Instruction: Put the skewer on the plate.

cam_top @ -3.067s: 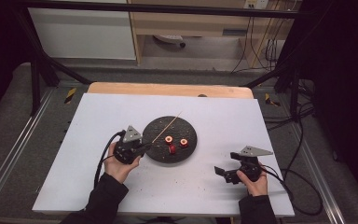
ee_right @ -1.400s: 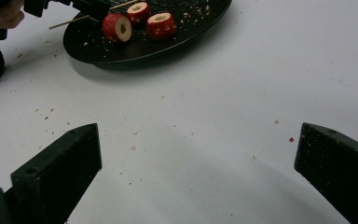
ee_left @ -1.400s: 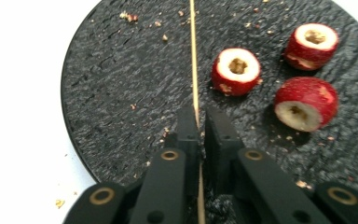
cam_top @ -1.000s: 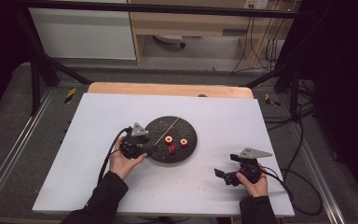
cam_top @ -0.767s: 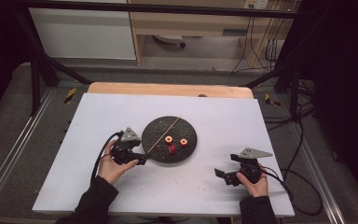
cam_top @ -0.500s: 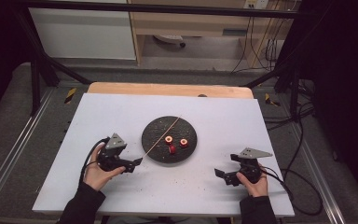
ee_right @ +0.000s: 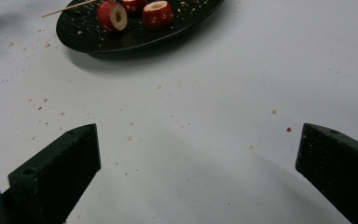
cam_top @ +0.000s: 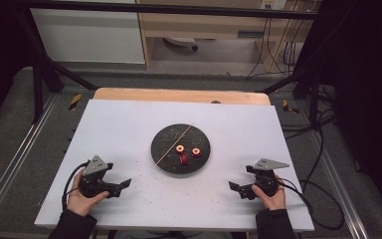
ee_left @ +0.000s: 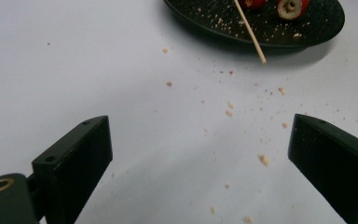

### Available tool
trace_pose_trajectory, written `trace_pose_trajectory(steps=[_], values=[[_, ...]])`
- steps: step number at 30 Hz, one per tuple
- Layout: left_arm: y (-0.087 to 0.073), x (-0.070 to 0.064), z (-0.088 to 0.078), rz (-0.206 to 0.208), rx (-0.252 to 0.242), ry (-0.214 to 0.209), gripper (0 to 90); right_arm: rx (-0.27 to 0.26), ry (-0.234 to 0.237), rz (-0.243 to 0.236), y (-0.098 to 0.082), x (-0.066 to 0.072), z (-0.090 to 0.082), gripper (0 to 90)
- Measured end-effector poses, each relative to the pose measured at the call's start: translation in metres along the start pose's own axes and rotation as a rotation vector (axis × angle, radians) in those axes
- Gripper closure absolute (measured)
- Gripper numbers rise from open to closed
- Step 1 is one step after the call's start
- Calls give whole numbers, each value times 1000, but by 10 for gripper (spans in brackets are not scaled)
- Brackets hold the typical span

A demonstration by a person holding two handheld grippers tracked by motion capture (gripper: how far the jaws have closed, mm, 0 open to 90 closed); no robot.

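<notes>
I have both tools parked near the lower edge of the high view, with the work between them. The black plate (cam_top: 180,149) sits at centre frame on the white table (cam_top: 119,119), carrying a thin wooden skewer (cam_top: 173,144) and three red cored fruit pieces (cam_top: 188,153) clustered at its lower right.

My left gripper (cam_top: 122,184) is at lower left, resting well apart from the plate. Its jaws have just been opening and now stand wide, with nothing between them but crumb-strewn table, as the left gripper view confirms (ee_left: 200,154). My right gripper (cam_top: 238,187) is at lower right, also spread wide and empty; in the right gripper view (ee_right: 198,158) only bare table lies between the jaws.

The relation that matters: the skewer's long axis runs diagonally, from the upper right of the plate down to the lower left, where its tip overhangs the rim. That free end points toward my left gripper, and in the left gripper view the skewer (ee_left: 249,30) comes down toward me from the top of the frame, slightly right of centre. The fruit pieces (ee_right: 135,13) lie nearer my right gripper, at upper left in the right gripper view. I judge the left hand better placed for the stick, the right for the fruit.
</notes>
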State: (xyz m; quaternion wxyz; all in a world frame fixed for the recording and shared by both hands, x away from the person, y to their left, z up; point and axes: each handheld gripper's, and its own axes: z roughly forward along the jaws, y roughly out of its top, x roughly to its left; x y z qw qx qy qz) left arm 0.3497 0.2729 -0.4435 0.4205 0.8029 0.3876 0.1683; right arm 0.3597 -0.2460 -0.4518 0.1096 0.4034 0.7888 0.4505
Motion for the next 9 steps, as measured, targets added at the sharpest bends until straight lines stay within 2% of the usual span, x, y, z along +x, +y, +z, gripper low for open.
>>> trace_pose_trajectory(steps=[4, 9], values=[[-7, 2, -1, -6, 4, -2, 59, 4, -3, -2, -1, 0, 0, 8], [-7, 2, 0, -4, 4, -2, 60, 3, -1, 1, -1, 0, -2, 8]])
